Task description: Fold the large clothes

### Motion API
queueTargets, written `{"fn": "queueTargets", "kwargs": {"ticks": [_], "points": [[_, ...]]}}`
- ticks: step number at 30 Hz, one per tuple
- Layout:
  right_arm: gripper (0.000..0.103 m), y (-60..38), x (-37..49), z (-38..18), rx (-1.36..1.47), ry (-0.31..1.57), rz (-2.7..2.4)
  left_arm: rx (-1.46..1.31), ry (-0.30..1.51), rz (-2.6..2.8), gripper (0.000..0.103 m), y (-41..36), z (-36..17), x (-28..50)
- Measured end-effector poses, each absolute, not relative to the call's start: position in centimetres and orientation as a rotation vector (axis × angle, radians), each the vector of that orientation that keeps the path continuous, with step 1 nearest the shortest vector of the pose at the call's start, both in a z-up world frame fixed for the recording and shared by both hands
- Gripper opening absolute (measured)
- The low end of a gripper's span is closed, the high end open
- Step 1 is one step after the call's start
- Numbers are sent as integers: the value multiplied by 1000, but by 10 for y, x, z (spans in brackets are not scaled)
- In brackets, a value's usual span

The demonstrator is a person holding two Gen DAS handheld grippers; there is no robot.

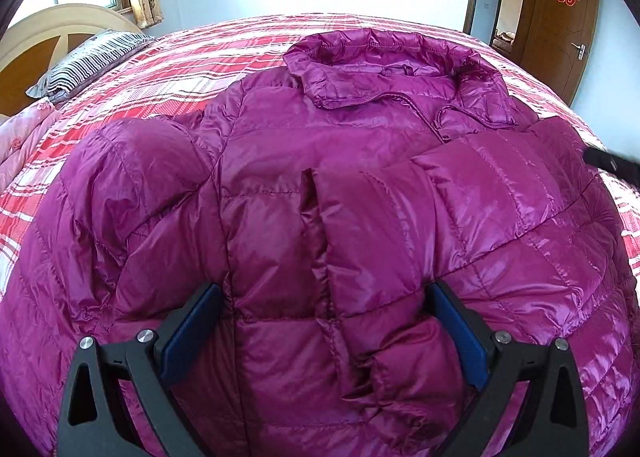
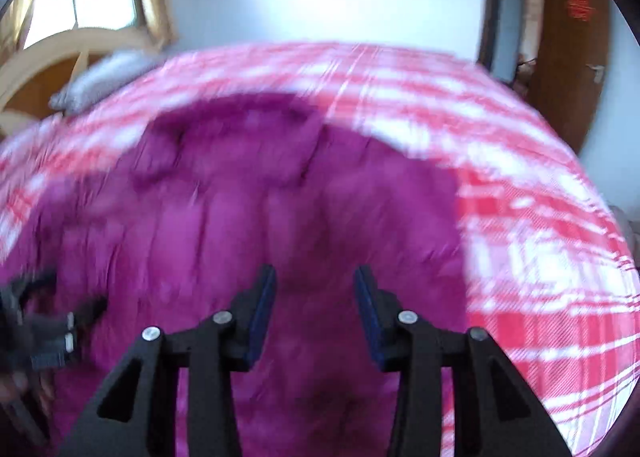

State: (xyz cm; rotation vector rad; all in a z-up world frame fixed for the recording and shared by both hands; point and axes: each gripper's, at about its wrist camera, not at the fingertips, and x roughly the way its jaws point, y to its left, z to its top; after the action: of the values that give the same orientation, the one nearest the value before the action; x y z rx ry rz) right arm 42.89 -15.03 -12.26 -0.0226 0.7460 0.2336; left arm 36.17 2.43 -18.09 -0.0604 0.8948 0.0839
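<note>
A shiny magenta quilted down jacket (image 1: 280,161) lies front up on the bed, collar (image 1: 384,69) at the far side. Its right sleeve (image 1: 400,225) is folded across the chest, cuff lying between my left gripper's fingers. My left gripper (image 1: 324,297) is open wide just above the jacket's lower front, holding nothing. The right wrist view is motion-blurred; the jacket (image 2: 224,217) fills its lower left. My right gripper (image 2: 315,277) is open and empty above the jacket's right part. A tip of the right gripper (image 1: 612,163) shows at the left view's right edge.
The bed has a red and white plaid sheet (image 1: 192,69). A striped pillow (image 1: 88,61) and the wooden headboard (image 1: 52,37) are at the far left, a pink quilt (image 1: 20,141) at the left edge. A brown door (image 1: 568,25) stands at the far right.
</note>
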Motion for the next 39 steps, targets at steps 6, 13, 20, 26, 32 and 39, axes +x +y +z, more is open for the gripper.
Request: {"fn": "queueTargets", "kwargs": {"ticks": [6, 13, 20, 26, 32, 39], "points": [[43, -164, 474, -142, 25, 792, 138, -61, 895, 83, 102, 24, -181, 362], [43, -171, 481, -165, 18, 830, 156, -58, 896, 85, 102, 24, -181, 362], [45, -163, 465, -149, -5, 822, 145, -59, 895, 86, 102, 24, -182, 362], [46, -116, 402, -133, -46, 798, 337, -59, 896, 85, 102, 24, -182, 362], [46, -83, 385, -164, -116, 833, 379, -59, 896, 85, 102, 24, -182, 361], [47, -81, 387, -173, -120, 826, 360, -66, 923, 25, 102, 28, -175, 357]]}}
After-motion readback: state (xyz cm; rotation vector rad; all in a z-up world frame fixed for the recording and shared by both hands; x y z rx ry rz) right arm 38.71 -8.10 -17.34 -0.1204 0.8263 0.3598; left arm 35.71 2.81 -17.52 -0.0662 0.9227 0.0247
